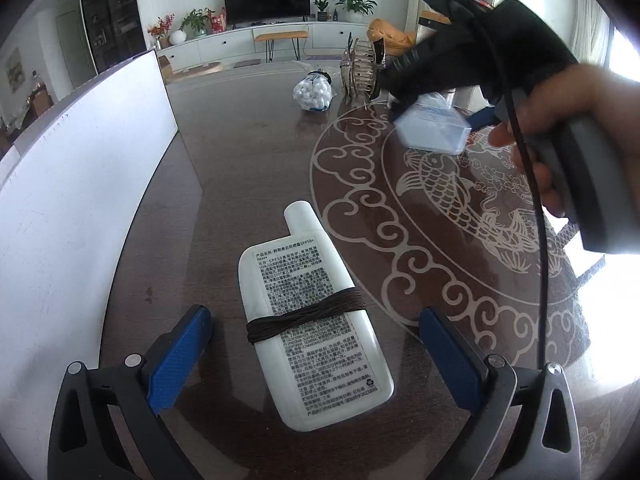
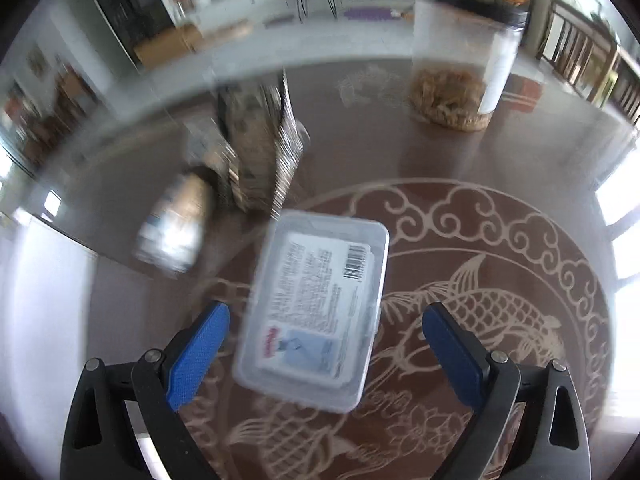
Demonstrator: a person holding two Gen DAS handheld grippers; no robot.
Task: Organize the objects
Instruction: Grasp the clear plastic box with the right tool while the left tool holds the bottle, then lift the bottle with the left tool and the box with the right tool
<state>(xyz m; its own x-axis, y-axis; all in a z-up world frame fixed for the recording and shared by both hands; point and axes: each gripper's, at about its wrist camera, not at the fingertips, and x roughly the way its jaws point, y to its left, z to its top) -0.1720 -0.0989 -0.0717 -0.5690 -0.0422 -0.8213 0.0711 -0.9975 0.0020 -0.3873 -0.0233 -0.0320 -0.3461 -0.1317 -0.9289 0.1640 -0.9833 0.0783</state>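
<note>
The table (image 1: 240,184) is glossy dark wood (mirror-like under glass). The white bottle (image 1: 312,320) looks smooth matt plastic, the clear box (image 2: 316,312) glossy plastic, the rack (image 1: 360,68) shiny metal wire.

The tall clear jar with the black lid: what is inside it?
The jar holds brownish, tangled-looking pieces heaped at its bottom; the upper part looks empty. Blur hides what the pieces are, and a label covers one side.

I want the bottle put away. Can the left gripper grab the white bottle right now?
Probably yes. The white bottle lies flat on the table, right between the open fingers of the left gripper, with a gap on each side. Nothing lies over it except the dark cord wound around its middle.
</note>
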